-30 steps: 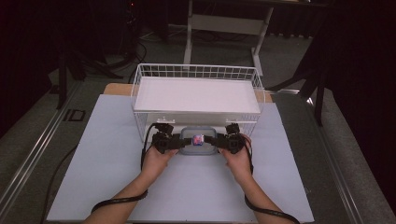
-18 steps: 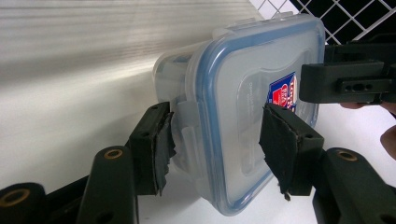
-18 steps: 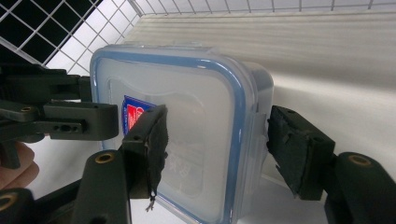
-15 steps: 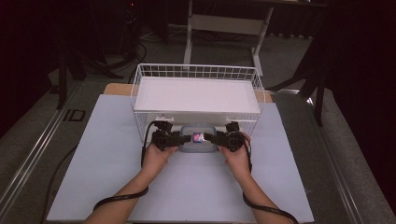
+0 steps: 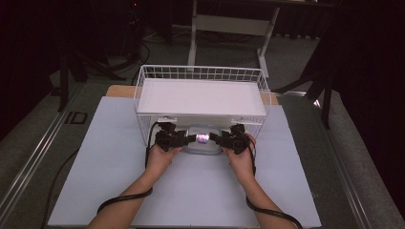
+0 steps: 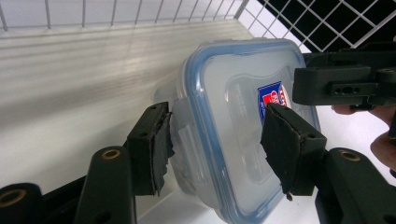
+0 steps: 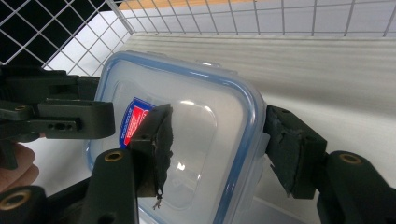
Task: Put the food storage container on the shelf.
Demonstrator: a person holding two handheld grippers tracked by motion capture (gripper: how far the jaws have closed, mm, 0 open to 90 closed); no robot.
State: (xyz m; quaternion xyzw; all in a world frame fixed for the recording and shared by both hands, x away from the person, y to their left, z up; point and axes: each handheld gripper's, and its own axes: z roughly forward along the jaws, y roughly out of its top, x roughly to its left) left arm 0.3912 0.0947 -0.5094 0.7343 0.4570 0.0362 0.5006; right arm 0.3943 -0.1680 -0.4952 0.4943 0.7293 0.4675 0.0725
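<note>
1 clear plastic food box (image 5: 202, 141) with a blue-rimmed snap lid sits at the front of the wire basket (image 5: 203, 71), held between 2 grippers. The left gripper (image 6: 215, 135) is clamped on one end of the box; the right gripper (image 7: 217, 140), its jaws just closing, pinches the other end across lid and side latch. It looks light, stiff and slick, probably empty, so the rim and latches give the safest hold. 1 basket stands on the white surface (image 5: 95, 181).
</note>
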